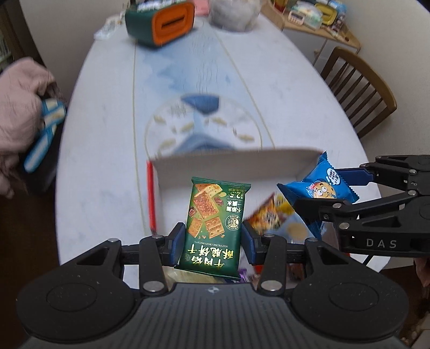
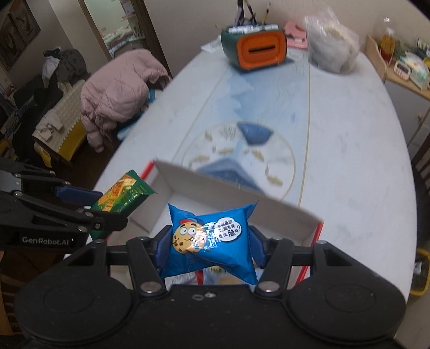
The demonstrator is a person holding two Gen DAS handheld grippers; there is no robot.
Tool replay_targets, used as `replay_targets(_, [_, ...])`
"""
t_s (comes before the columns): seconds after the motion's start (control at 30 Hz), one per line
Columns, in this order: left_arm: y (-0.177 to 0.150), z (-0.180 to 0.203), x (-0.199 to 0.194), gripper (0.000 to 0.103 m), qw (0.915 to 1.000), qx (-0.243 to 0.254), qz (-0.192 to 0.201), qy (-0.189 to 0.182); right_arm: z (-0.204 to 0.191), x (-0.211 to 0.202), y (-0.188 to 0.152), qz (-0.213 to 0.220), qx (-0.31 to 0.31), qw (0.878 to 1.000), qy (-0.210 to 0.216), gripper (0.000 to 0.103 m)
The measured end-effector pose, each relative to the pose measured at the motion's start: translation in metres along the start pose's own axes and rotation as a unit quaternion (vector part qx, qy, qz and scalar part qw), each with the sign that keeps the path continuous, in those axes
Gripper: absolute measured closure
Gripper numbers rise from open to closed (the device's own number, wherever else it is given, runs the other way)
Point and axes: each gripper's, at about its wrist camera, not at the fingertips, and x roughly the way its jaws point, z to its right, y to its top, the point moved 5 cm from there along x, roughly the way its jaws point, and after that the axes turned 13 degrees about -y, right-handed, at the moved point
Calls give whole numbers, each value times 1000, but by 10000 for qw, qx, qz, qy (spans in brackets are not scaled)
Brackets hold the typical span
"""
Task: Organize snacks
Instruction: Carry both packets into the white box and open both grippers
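My left gripper [image 1: 213, 236] is shut on a green biscuit packet [image 1: 215, 220] and holds it above the near end of a white cardboard box [image 1: 231, 163] with red outer sides. My right gripper [image 2: 211, 241] is shut on a blue cookie packet [image 2: 212, 239] over the same box [image 2: 242, 193]. In the left wrist view the right gripper [image 1: 330, 188] comes in from the right with the blue packet [image 1: 319, 185]. In the right wrist view the left gripper [image 2: 99, 201] comes in from the left with the green packet [image 2: 121, 196]. More snack packets [image 1: 271, 212] lie below.
The box sits on a white oval table [image 1: 295, 94] with a blue pattern. At the far end stand a green and orange holder [image 1: 161, 24] and a clear plastic bag [image 1: 233, 13]. A pink jacket [image 2: 118, 86] hangs left; a wooden chair [image 1: 357, 88] stands right.
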Motion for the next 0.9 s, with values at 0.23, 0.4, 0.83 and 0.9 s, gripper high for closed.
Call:
replay_targets(0.23, [-26,-7,41,60,9996,-220,-161,-22,0,33,-32,-324,7,9993,-165,45])
replay_targets(0.4, [-35,-17,68,60,9989,-374,-291,-29,-2,46,-47,-458,3,9988,-194,45])
replay_targets(0.83, [-58,-29,110,60,9955,-711,-624,-68,-5,47,-53,-341,-158,9992,-133,41])
replay_targets(0.9, [-59,-28,110,60,9956,-717,-593,-100,-4,47,-53,-337,-140,9993,-127,37])
